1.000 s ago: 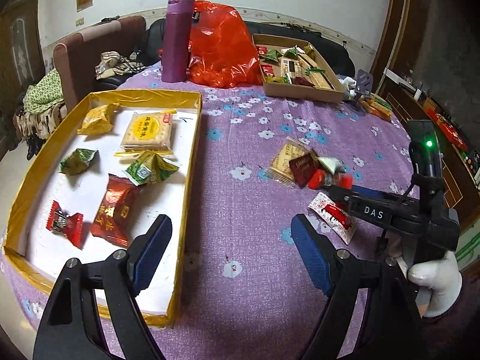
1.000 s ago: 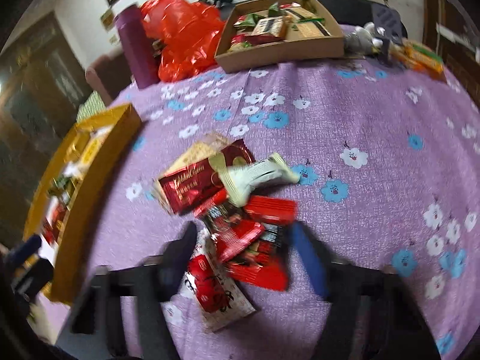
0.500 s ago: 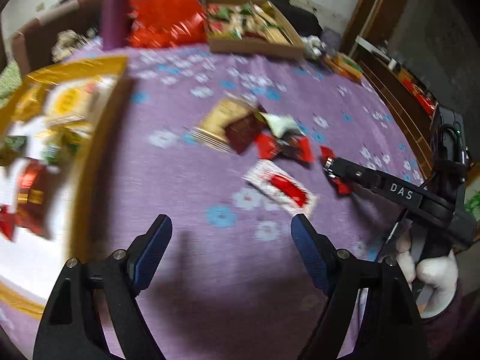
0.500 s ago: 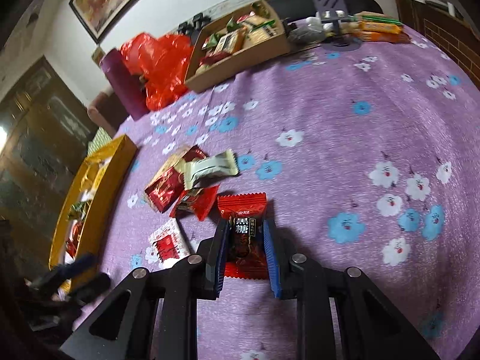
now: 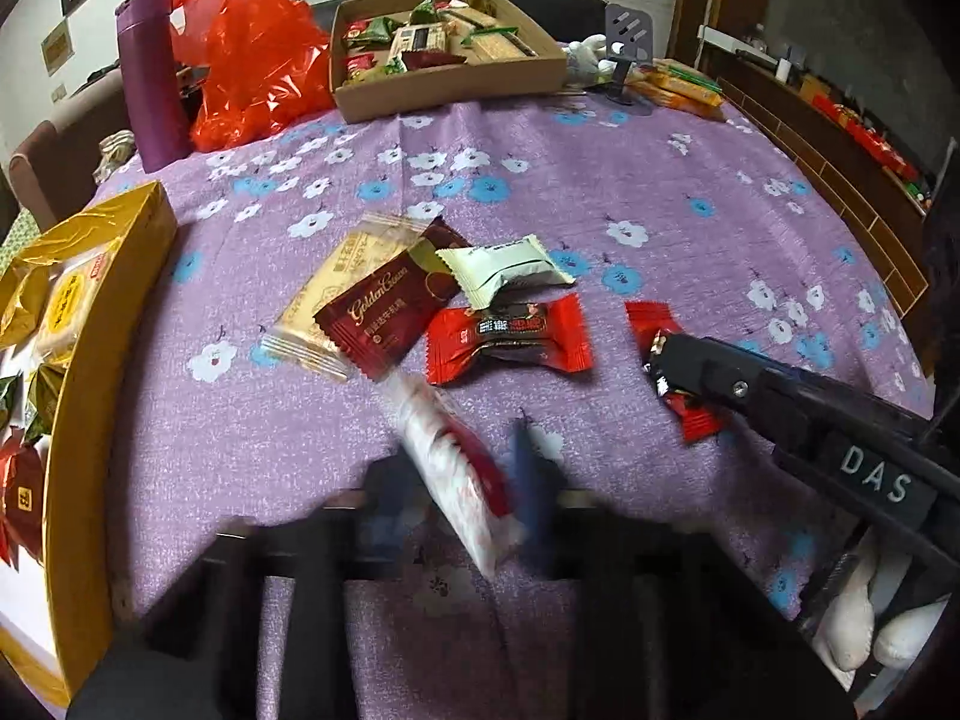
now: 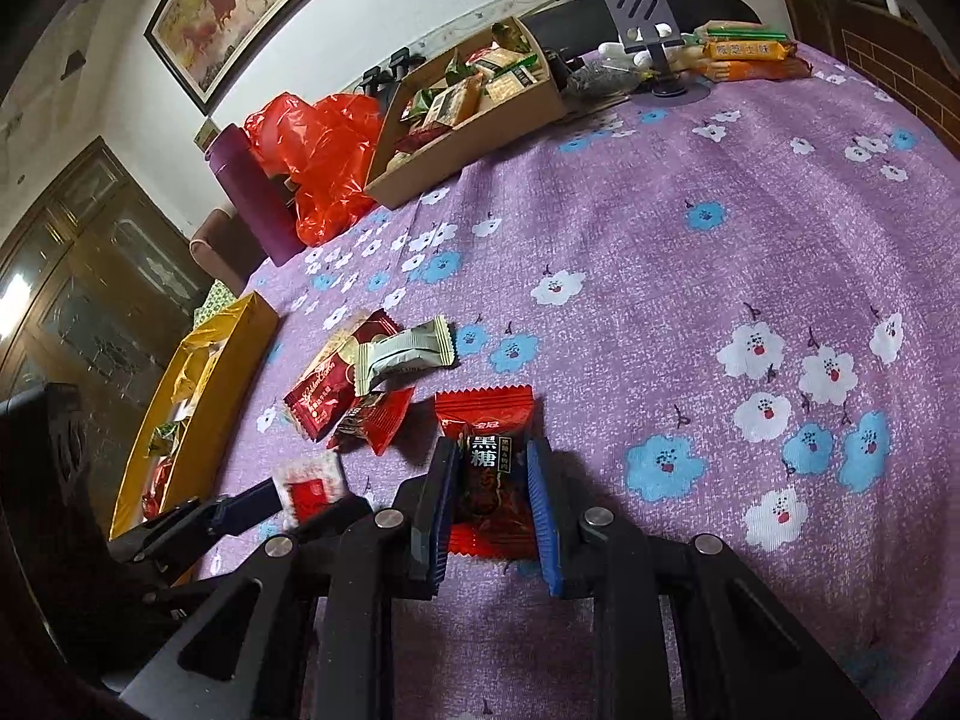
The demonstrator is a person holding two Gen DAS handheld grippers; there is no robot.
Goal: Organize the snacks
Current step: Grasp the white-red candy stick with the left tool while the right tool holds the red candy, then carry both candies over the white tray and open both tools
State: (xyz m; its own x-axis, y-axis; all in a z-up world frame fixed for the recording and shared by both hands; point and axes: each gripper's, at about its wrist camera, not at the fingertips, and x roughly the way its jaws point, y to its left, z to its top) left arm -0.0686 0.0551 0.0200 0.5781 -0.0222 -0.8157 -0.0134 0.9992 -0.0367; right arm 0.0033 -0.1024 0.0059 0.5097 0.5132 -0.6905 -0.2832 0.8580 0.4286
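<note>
My right gripper (image 6: pixel 489 468) is shut on a red brown-sugar candy (image 6: pixel 489 456) just above the purple cloth; it shows from the side in the left wrist view (image 5: pixel 666 354). My left gripper (image 5: pixel 462 468) is blurred, its fingers close on either side of a white-and-red packet (image 5: pixel 456 468), seen also in the right wrist view (image 6: pixel 309 486). Loose snacks lie ahead: a maroon GoldenCoco pack (image 5: pixel 384 312), a cracker pack (image 5: pixel 342 294), a white pack (image 5: pixel 504 267) and a red candy (image 5: pixel 510 336). The yellow tray (image 5: pixel 102 276) with snacks is at the left.
A cardboard box of snacks (image 5: pixel 444 72) stands at the back, with a red plastic bag (image 5: pixel 252 54) and a purple flask (image 5: pixel 147 78) to its left. A phone stand (image 5: pixel 624 60) and orange packs (image 5: pixel 684 90) lie at the back right. The table edge runs along the right.
My left gripper swung right from the yellow tray to the loose pile and closed in around the white-and-red packet. My right gripper closed on the red candy and holds it.
</note>
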